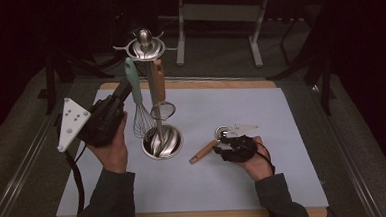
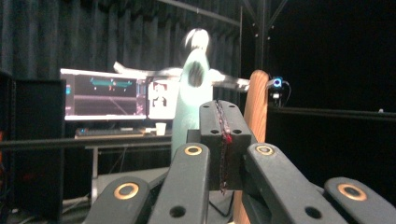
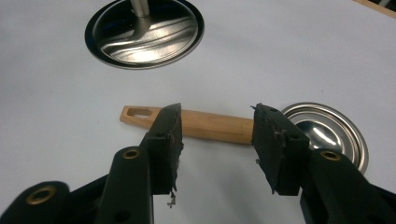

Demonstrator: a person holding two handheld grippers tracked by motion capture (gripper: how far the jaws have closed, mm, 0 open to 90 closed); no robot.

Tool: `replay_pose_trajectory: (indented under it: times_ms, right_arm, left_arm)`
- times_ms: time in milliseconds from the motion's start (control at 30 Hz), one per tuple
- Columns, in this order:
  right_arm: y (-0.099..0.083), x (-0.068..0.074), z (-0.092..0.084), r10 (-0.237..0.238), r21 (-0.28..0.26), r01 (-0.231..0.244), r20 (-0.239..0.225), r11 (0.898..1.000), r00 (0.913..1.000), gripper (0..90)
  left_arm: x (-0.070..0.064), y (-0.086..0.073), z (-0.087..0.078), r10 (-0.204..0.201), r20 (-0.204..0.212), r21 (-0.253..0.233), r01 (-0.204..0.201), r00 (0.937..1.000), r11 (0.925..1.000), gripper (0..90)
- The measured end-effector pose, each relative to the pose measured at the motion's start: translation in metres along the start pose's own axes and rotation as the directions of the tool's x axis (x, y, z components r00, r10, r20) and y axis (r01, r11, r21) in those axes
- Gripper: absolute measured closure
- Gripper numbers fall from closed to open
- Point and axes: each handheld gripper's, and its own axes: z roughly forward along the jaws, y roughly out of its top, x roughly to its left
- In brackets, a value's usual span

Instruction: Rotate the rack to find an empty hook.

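1. Left gripper [image 1: 121, 92], left of centre in the high view: jaws fully closed, pads pressed together, nothing between them. Tip sits just beside the mint handle of the whisk [image 1: 137, 99].
2. In the left gripper view, closed jaw tips sit centre frame; mint whisk handle [image 2: 189, 98] is right behind them and the wooden handle [image 2: 256, 102] just to its right. Can't tell if the tips touch the whisk.
3. Whisk hangs from the rack [image 1: 146, 48] in the upper centre of the high view, next to the strainer [image 1: 159, 98] with the wooden handle. Rack base [image 1: 163, 142] is a steel dish at centre.
4. Right gripper [image 1: 233, 145], lower right of centre in the high view: jaws wide apart, gripping nothing.
5. Ladle [image 1: 210, 146] lies flat on the mat [image 1: 261, 110], right of the rack base; wooden handle points lower left, steel bowl toward upper right.
6. In the right gripper view, ladle handle [image 3: 210, 126] runs across mid frame behind the gap between the 2 jaws; bowl [image 3: 334, 130] at right, rack base [image 3: 144, 30] at top. Pads aren't pressing the handle.
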Motion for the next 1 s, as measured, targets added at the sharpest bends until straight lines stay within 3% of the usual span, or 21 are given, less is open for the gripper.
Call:
replay_pose_trajectory:
  times_ms: [333,767,1000]
  right_arm:
    - [-0.004,-0.004,-0.001,0.022,0.001,-0.022,0.001,1.000,0.9998,52.3]
    - [-0.005,-0.005,-0.003,0.027,-0.003,-0.027,-0.002,1.000,0.9996,51.5]
    - [-0.006,-0.007,-0.003,0.028,-0.002,-0.028,-0.002,1.000,0.9996,51.5]
  left_arm:
    - [-0.003,0.019,0.020,0.005,-0.003,-0.050,-0.005,1.0000,0.9987,89.7]
    - [0.004,0.021,0.025,0.036,-0.031,-0.027,-0.037,0.9989,0.9990,89.7]
    - [0.018,0.024,0.028,0.032,-0.066,-0.007,-0.033,0.9973,0.9994,89.6]
